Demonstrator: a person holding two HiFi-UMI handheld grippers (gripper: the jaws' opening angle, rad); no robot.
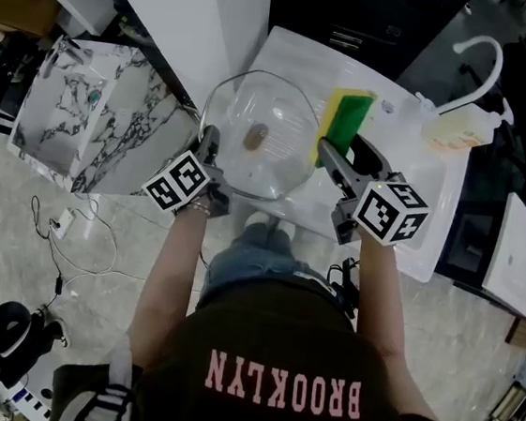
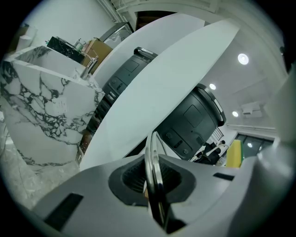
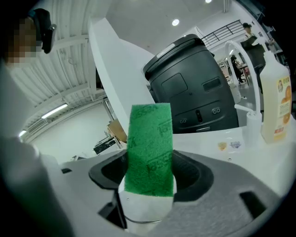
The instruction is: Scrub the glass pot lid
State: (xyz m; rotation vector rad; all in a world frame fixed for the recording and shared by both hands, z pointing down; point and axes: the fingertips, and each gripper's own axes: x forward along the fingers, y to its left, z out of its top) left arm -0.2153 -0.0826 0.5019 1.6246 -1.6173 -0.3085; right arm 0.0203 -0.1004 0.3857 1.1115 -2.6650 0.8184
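Because the lid is clear glass, its outline is hard to trace in the head view. Only the steel rim and the small knob at its centre read well. Its near-left edge is hidden behind the left gripper. In the left gripper view the glass hardly shows, just the rim edge-on as a thin shiny band. How much the lid tilts is hard to tell.

Both bare forearms reach forward, with the marker cubes facing up. The left gripper is clenched on the rim at the lid's left side and holds the lid up over the white counter in front of the person. The right gripper is clamped on the lower end of the sponge, which sticks up out of the jaws at the lid's right edge. Whether the sponge touches the glass cannot be told.

The sponge is a flat slab with a rough green scourer face and yellow foam behind it. The counter is smooth and white. On it at the right are a pale plastic bottle and a curved white faucet. A veined marble block stands at the left. In the right gripper view a dark ribbed bin sits behind the counter, its base cut off.
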